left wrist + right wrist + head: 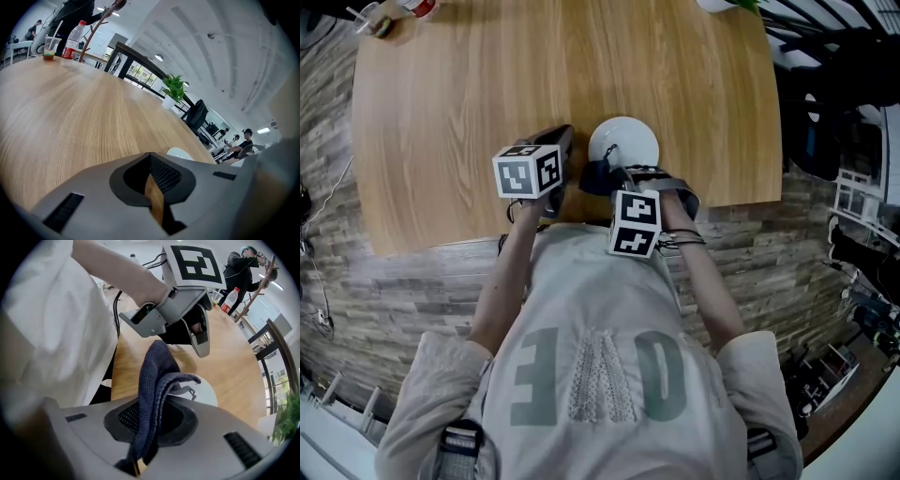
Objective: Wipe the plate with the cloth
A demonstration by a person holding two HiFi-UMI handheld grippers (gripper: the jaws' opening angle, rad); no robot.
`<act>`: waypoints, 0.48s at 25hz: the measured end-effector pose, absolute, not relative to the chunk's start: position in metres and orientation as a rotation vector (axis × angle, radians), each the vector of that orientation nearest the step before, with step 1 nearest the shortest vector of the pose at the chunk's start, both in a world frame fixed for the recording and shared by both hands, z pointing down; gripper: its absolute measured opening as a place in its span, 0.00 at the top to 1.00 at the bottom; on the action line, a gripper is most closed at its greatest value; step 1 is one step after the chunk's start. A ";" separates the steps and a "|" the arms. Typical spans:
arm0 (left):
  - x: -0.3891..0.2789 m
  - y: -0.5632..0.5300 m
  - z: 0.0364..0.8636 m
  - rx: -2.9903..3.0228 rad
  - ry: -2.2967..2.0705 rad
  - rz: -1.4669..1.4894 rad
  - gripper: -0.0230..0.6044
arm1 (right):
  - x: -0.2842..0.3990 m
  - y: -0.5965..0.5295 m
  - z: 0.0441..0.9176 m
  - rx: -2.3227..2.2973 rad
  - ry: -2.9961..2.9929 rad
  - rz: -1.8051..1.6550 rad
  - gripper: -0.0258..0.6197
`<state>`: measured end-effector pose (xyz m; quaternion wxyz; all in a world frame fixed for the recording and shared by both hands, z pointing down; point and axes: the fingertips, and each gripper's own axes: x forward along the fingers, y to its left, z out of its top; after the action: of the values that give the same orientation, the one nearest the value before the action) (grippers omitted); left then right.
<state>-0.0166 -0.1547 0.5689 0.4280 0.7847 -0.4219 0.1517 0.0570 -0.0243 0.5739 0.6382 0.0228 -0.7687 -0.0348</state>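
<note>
- the worktop (534, 84) is pale wood with rounded far corners. in the head view a person in a light t-shirt stands at its near edge.
- the plate (623, 141) is small, white and round. it lies flat close to the near edge, about midway along it.
- the right gripper (614, 175) points steeply down at the plate's 6 to 7 o'clock rim.
- its jaws are clamped on the dark blue cloth (154, 390). in the right gripper view a fold stands up from between the pads, and a loop flops over toward 3 o'clock, above the plate.
- in the head view the cloth bunches at the plate's 7 o'clock edge and overlaps the rim. whether it presses on the plate cannot be told.
- the left gripper (565, 137) sits just beside the plate at its 9 o'clock, tilted down over the bare wood.
- its jaws are closed with nothing held. only a thin sliver of wood shows between them in the left gripper view, where the plate peeks out at 1 o'clock beyond the jaw tips.
- a cup with a straw (48, 48) and a red-labelled plastic bottle (71, 46) stand together at the far 11 o'clock corner.
- a potted plant (173, 91) stands at the far edge toward 1 o'clock.
</note>
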 end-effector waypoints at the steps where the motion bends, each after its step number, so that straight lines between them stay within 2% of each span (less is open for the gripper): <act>1: -0.016 -0.155 0.568 1.954 -1.050 0.368 0.95 | 0.058 -0.024 0.573 0.051 -1.757 -0.074 0.87; 7: -0.001 -0.176 0.531 2.039 -1.055 0.241 0.95 | 0.050 -0.061 0.538 0.255 -1.891 -0.044 0.87; 12: 0.018 -0.186 0.488 2.050 -1.025 -0.050 0.95 | 0.052 -0.111 0.492 0.528 -1.991 -0.083 0.87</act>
<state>0.0178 -0.1864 0.4875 0.4118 0.8150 -0.4073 -0.0198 0.0519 -0.1113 0.4922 0.5144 0.2197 -0.8282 -0.0344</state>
